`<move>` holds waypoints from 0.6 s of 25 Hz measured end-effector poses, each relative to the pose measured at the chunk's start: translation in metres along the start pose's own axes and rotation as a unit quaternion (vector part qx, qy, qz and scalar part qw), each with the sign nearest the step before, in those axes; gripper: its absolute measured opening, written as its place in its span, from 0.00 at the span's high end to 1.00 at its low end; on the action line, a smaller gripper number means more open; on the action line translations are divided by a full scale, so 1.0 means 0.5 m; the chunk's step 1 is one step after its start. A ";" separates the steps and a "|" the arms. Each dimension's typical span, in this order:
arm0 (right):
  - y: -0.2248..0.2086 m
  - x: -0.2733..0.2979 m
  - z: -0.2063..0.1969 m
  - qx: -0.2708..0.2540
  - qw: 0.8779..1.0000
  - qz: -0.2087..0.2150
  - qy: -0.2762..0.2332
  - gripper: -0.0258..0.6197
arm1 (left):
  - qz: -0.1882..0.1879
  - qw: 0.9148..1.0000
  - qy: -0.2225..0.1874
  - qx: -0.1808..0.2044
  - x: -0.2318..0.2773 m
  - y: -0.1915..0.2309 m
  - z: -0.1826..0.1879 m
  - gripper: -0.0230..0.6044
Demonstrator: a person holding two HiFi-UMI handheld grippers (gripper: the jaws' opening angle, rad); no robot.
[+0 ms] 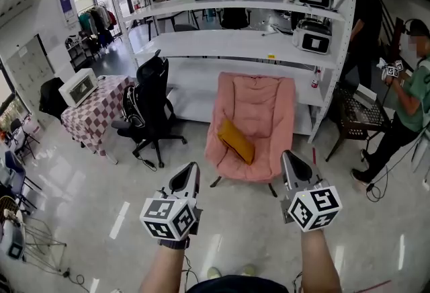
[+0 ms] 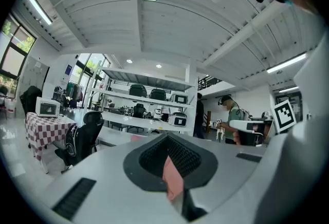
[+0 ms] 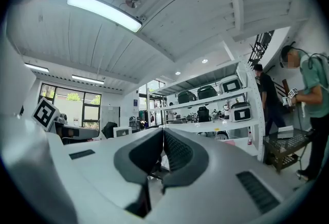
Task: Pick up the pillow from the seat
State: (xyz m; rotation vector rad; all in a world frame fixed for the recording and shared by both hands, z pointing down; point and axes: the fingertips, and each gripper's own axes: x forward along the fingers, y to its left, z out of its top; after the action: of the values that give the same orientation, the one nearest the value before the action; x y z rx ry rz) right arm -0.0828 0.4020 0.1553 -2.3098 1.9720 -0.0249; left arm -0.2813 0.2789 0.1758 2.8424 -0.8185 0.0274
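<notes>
Your left tongs and right tongs sit side by side in the lower middle of the head view. Both point toward the pink padded fabric armchair at the centre of the frame. Each pair is pressed together and pinches nothing, as each gripper view shows.

The mustard-yellow soft pillow lies slanted on the armchair's seat, toward its left side in the frame, well apart from both tongs.

Behind the armchair stands a white metal shelving rack. To its left is a black wheeled office chair. Farther left, a counter draped in a red-and-white checked cloth carries a white microwave oven. At the right edge stands a person in a green shirt.
</notes>
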 end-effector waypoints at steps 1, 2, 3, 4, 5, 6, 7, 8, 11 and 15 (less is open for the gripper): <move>-0.003 -0.001 0.002 -0.001 1.000 0.000 -0.001 0.96 | 0.000 1.000 0.000 0.001 0.003 -0.004 0.001 0.95; -0.006 -0.001 0.004 -0.002 1.000 -0.001 -0.002 0.96 | -0.001 1.000 0.001 0.003 0.005 -0.008 0.001 0.95; -0.008 -0.003 0.004 -0.003 1.000 -0.001 -0.002 0.96 | -0.001 1.000 0.001 0.004 0.007 -0.012 0.002 0.95; -0.011 -0.006 0.004 -0.004 1.000 -0.001 -0.002 0.96 | -0.001 1.000 0.000 0.005 0.008 -0.016 0.002 0.95; -0.013 -0.009 0.003 -0.004 1.000 0.000 -0.002 0.96 | -0.002 1.000 0.000 0.006 0.009 -0.022 0.001 0.95; -0.016 -0.012 0.001 -0.005 1.000 0.000 -0.002 0.96 | -0.002 1.000 0.000 0.006 0.010 -0.027 0.000 0.95; -0.020 -0.015 -0.001 -0.005 1.000 0.000 -0.002 0.96 | -0.003 1.000 0.000 0.007 0.012 -0.032 -0.001 0.95; -0.026 -0.017 -0.002 -0.005 1.000 0.000 -0.002 0.96 | -0.003 1.000 -0.001 0.008 0.016 -0.038 -0.002 0.95; -0.047 -0.023 -0.004 -0.004 1.000 0.001 -0.003 0.96 | -0.001 1.000 -0.002 0.010 0.026 -0.056 -0.005 0.95; -0.083 -0.036 -0.006 0.000 1.000 0.003 -0.005 0.96 | 0.005 1.000 -0.007 0.014 0.041 -0.082 -0.009 0.95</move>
State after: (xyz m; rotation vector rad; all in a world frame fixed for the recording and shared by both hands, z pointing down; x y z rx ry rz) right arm -0.0451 0.4258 0.1630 -2.2987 1.9735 -0.0126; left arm -0.2420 0.3031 0.1746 2.8670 -0.8423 0.0200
